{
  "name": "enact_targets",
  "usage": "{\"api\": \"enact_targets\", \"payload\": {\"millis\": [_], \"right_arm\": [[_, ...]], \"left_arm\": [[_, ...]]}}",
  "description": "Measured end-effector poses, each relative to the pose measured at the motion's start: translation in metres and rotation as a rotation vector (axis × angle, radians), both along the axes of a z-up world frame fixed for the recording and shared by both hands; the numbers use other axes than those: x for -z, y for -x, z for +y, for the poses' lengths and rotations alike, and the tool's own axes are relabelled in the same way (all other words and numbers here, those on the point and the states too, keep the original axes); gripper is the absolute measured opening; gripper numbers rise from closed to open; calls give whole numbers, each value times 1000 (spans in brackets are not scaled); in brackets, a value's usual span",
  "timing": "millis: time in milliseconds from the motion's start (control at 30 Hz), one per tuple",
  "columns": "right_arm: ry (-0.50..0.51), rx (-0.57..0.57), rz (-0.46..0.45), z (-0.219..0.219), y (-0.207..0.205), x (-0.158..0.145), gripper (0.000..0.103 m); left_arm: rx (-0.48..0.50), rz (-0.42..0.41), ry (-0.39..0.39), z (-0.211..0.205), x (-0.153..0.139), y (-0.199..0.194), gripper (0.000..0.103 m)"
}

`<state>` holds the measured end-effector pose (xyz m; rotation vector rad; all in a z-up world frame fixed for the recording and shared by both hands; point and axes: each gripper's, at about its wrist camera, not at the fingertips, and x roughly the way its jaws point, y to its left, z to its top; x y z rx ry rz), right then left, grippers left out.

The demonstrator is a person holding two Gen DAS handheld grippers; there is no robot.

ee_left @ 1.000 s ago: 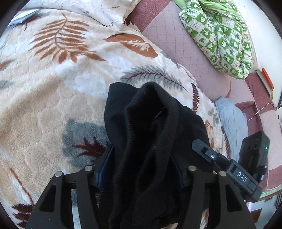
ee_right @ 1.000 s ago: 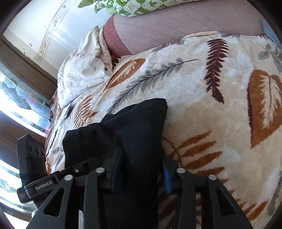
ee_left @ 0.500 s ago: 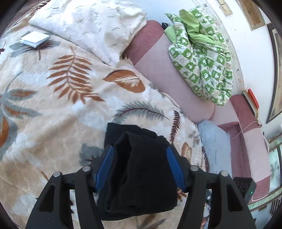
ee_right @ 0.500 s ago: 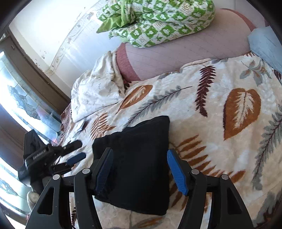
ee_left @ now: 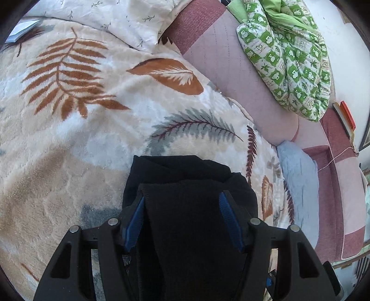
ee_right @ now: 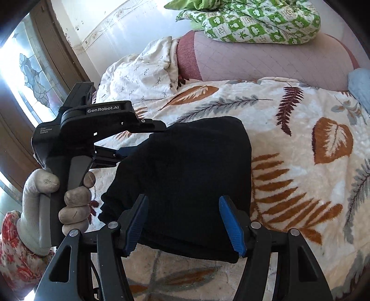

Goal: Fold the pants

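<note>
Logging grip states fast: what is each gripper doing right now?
Left gripper: open, folded black knit pants between its fingers.
Right gripper: open, holding nothing.

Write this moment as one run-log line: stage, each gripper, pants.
stage: fold done, release | left gripper: open, over pants | right gripper: open, over pants | pants: black, folded bundle on leaf-print blanket

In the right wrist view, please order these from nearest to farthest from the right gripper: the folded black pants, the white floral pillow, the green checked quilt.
1. Folded black pants: directly ahead of the open right gripper, lying on the leaf-print blanket.
2. White floral pillow: beyond the pants, upper left.
3. Green checked quilt: farthest, atop the pink headboard.
</note>
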<state>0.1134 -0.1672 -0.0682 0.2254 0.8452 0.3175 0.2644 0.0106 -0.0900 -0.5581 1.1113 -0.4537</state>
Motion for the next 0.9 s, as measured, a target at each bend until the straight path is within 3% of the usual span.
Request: {"api": "enact_targets", "payload": {"millis": [233, 300, 433, 633, 733, 800, 900], "right_arm": [[-3, 8, -15, 0, -1, -5, 73], [-49, 32, -37, -9, 7, -19, 73], [-64, 69, -94, -21, 33, -42, 74], [2, 157, -78, -28, 94, -38, 76], [29, 209, -42, -30, 120, -26, 76], [65, 245, -27, -30, 133, -20, 76], [110, 283, 5, -29, 147, -13, 76]], "left_arm": [[-16, 10, 3, 15, -17, 5, 63], [-28, -12, 2, 27, -31, 16, 65], [-79, -67, -69, 50, -56, 60, 70], [-149, -219, -314, 47, -83, 158, 70], [-206, -318, -493, 34, -94, 206, 72], [-247, -382, -589, 24, -102, 234, 79], [-307, -469, -659, 14, -115, 266, 92]]}}
